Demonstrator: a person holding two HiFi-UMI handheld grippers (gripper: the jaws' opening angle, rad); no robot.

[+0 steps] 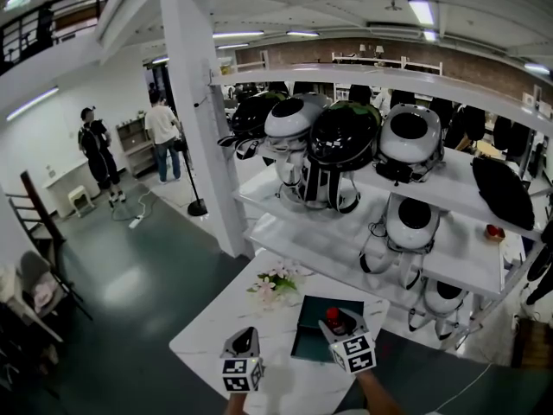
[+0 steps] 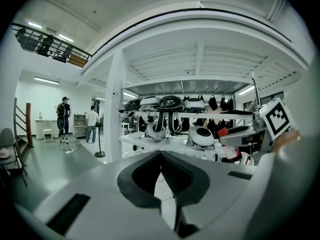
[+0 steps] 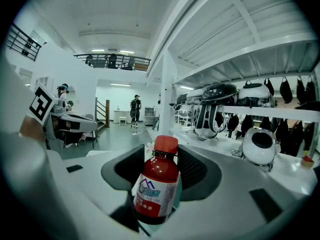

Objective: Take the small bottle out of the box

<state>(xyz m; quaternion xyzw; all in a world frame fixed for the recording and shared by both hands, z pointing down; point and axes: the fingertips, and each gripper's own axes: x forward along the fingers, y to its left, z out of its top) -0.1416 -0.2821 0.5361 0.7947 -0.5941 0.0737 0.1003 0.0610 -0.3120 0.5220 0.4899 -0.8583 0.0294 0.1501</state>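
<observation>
The left gripper [image 1: 244,340] is held over the white table [image 1: 207,335], its jaws closed together on nothing. Flowers [image 1: 276,281] are set just behind the dark box [image 1: 309,331]. The small bottle [image 3: 156,184] is clamped between the jaws of the right gripper [image 3: 160,156], over the box. Shelves [image 1: 458,266] of helmets [image 1: 343,134] are ranged behind.

The small bottle [image 3: 156,184] is dark red with a bright red cap and a white label printed in blue and red. The box [image 1: 309,334] is dark green. The bench [image 1: 207,340] is white. The flowers [image 1: 275,282] are pale pink with green leaves. The left tongs [image 2: 161,171] and right tongs [image 3: 160,164] are grey with black pads and black-and-white square markers.
</observation>
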